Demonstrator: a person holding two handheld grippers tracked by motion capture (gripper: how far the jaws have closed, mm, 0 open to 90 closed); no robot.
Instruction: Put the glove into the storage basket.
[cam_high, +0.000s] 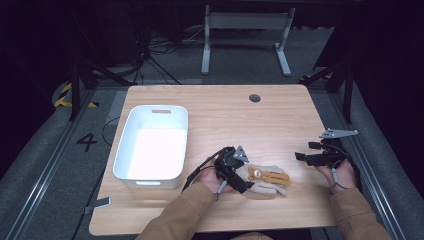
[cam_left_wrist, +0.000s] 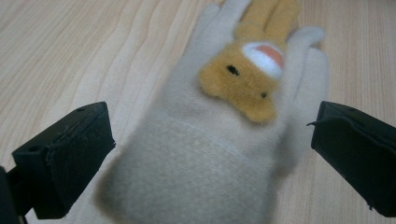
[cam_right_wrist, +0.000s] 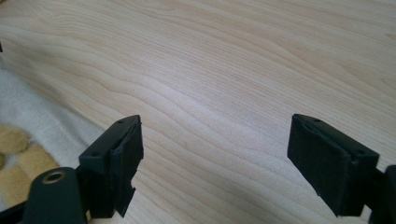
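Left tool: we see it at the near edge of the surface, held in the person's left hand, lying over the cuff end of the glove. In the left gripper view its two black jaws stand wide apart on either side of the cuff, and the pads do not press the fabric, so we read it as open with the glove between the jaws.

Right tool: we see it near the right edge of the surface, in the person's right hand, jaws aimed leftward at the glove. In the right gripper view the jaws are spread as wide as they go over bare wood, with nothing between them.

Glove: we find it flat on the surface between the two tools, near the front edge. It is beige fleece with a tan animal face sewn on its back, and its fingers point away from the left tool toward the right one. Its fingertips lie short of the right tool, apart from it.

Surface: we see light wood grain.

White bin: we see it on the left part of the surface, beyond and to the left of the left tool, its long side running away from us.

Round hole: we spot it in the surface near the far edge.
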